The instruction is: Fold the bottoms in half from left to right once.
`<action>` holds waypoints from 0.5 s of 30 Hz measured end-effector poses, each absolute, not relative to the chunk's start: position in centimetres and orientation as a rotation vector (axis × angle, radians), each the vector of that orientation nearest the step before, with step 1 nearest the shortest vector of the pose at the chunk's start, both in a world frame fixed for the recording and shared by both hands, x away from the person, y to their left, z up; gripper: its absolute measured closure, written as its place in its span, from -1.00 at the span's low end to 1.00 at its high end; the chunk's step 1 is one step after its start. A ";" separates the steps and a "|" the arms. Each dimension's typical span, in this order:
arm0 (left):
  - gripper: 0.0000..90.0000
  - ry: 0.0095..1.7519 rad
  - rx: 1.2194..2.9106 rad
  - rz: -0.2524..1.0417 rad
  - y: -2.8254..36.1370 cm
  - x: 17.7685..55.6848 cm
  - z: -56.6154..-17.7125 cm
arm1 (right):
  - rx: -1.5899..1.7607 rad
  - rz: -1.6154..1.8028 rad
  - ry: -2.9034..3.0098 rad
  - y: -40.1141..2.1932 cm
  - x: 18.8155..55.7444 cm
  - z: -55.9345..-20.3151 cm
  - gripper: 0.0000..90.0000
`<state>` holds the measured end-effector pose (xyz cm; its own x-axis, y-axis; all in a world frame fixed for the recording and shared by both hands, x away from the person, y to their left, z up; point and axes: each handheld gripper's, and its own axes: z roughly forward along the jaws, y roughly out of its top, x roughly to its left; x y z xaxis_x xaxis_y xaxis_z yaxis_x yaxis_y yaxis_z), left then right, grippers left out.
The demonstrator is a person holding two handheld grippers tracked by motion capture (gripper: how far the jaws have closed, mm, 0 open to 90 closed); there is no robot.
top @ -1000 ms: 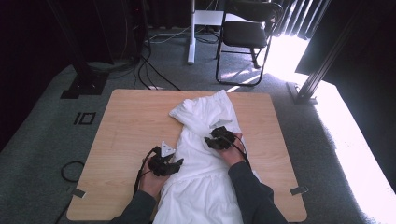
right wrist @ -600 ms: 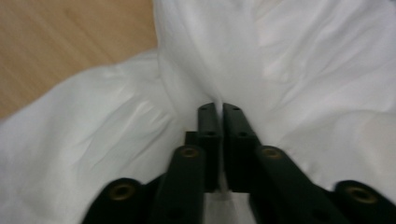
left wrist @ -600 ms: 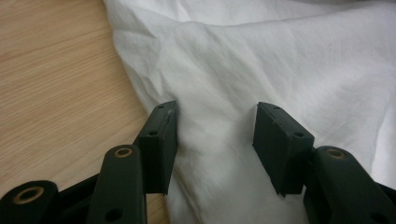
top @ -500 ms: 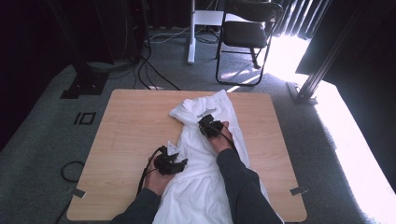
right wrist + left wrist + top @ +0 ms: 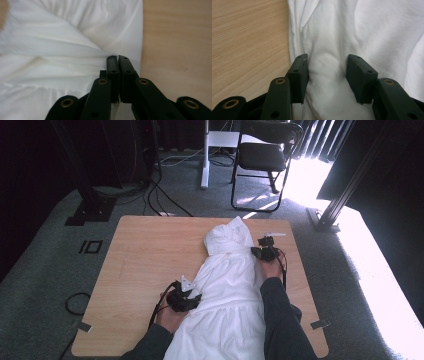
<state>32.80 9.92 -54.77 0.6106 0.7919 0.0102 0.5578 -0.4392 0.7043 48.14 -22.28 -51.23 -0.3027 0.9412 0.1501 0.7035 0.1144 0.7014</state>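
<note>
Sunlit floor surrounds our wooden table [image 5: 150, 250], where the white garment [image 5: 227, 285] runs lengthwise away from us. Our right gripper [image 5: 265, 251] pinches its far right edge fully clenched; our left gripper [image 5: 184, 300], half-spread, straddles a fold at the near left edge.

The white garment [image 5: 227, 285] runs off the bottom edge of the high view, its lower end cut off between the person's forearms. In the right gripper view the upper left of the cloth [image 5: 50, 37] is blurred. Whether the right gripper [image 5: 117, 62] pinches a fold there cannot be told. The chair [image 5: 265, 155] is cut by the top edge.
</note>
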 end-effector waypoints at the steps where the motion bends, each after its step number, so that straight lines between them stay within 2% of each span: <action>1: 0.25 1.055 2.163 0.446 9.9 32.7 -54.8 | 1.613 0.990 2.075 -22.4 48.0 -51.7 0.87; 4: 0.29 1.050 2.176 0.447 9.7 32.6 -54.7 | 1.613 0.992 2.098 -22.4 47.5 -52.9 0.45; 7: 0.26 1.053 2.170 0.438 9.8 32.6 -54.7 | 1.614 1.110 2.045 -22.6 46.3 -52.3 0.26; 13: 0.20 1.061 2.164 0.435 9.9 32.7 -54.7 | 1.588 1.234 2.063 -22.8 43.7 -51.9 0.12; 14: 0.19 1.064 2.163 0.433 9.9 32.7 -54.6 | 1.582 1.223 2.081 -22.7 43.5 -52.1 0.12; 15: 0.19 1.067 2.161 0.431 9.9 32.8 -54.6 | 1.562 1.235 2.126 -22.5 43.3 -52.4 0.25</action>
<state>32.76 9.89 -54.63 0.6091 0.7930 -0.0038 0.5680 -0.4329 0.7000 43.25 -22.53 -52.42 -0.4064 0.8686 0.2836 0.6766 0.0775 0.7323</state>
